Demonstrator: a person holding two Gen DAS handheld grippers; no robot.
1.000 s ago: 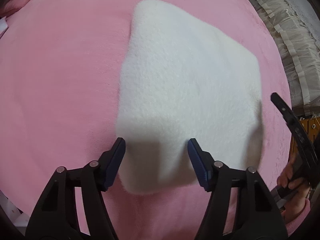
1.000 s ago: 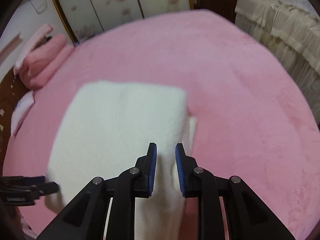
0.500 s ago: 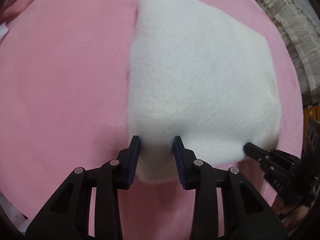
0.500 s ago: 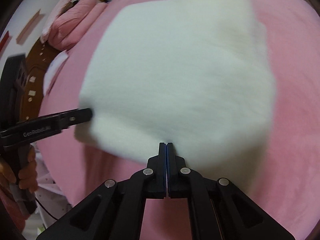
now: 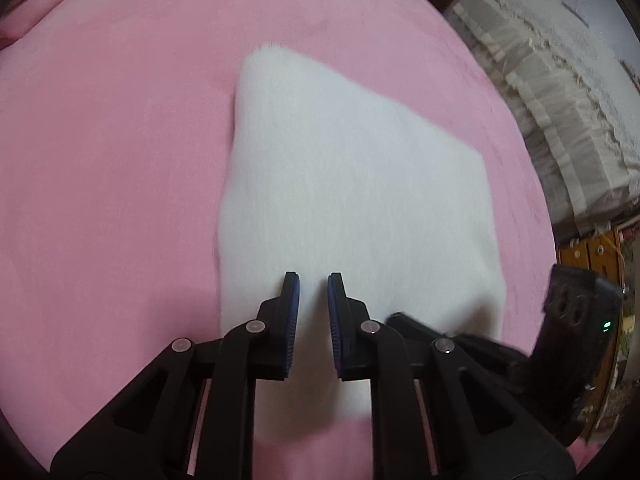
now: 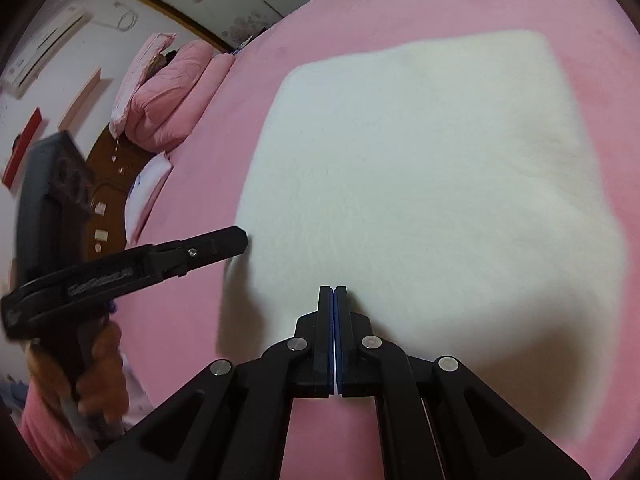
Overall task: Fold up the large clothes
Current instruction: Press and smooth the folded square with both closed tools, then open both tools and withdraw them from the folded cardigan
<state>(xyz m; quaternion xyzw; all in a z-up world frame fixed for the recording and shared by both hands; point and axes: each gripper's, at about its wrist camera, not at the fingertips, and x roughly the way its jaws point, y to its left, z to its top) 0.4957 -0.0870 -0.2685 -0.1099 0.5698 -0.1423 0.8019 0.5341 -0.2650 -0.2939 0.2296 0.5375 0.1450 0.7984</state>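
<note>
A white fleece garment (image 5: pixel 352 184) (image 6: pixel 420 168) lies folded into a thick rectangle on the pink bed (image 5: pixel 120 160) (image 6: pixel 400 4). My left gripper (image 5: pixel 313 276) hangs over its near left corner. Its jaws are closing, a narrow gap is left, and white fleece fills that gap. From the right wrist view the left gripper (image 6: pixel 240 236) touches the garment's left edge. My right gripper (image 6: pixel 333 288) is shut at the garment's near edge, with a thin white sliver between its pads. Its tip (image 5: pixel 400 316) shows at the near right edge in the left wrist view.
Pink pillows (image 6: pixel 168 92) and a wooden headboard (image 6: pixel 112 168) lie to the left. White lace-trimmed bedding (image 5: pixel 560 100) and wooden drawers (image 5: pixel 588 248) stand past the bed's right side. A person's hand (image 6: pixel 100 380) grips the left handle. Pink bed surface surrounds the garment.
The left jaws narrowed from wide apart to a small gap over the garment's near corner. The right gripper dropped to the near edge and shut there.
</note>
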